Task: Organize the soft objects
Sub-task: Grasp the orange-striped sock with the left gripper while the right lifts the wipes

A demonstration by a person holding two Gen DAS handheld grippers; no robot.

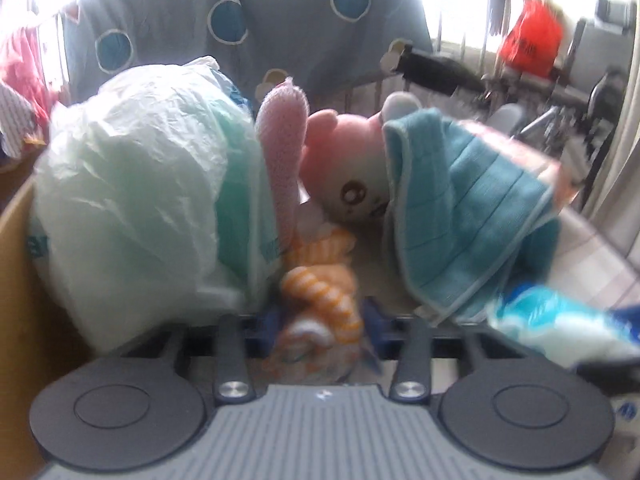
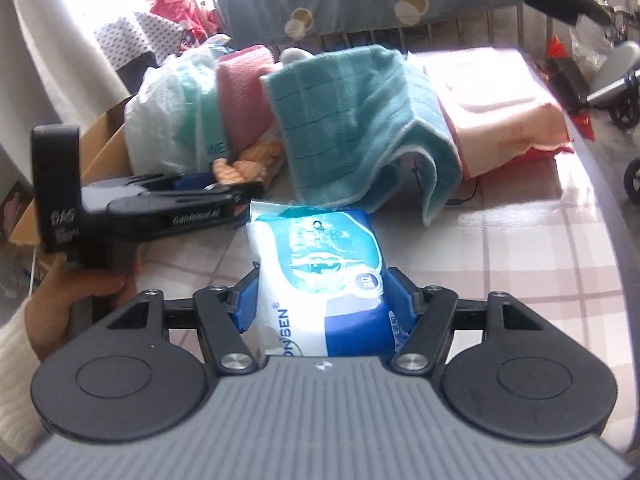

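Observation:
My left gripper is shut on an orange-and-white striped soft toy, held low in front of a pile of soft things. It also shows in the right wrist view. My right gripper is shut on a blue-and-white pack of wipes, which appears at the right edge of the left wrist view. A teal towel drapes over a pink-and-white plush. A pink cloth stands beside it.
A large white plastic bag sits in a cardboard box at the left. A pink pack lies behind the towel on the checked tablecloth. A grey spotted curtain hangs behind.

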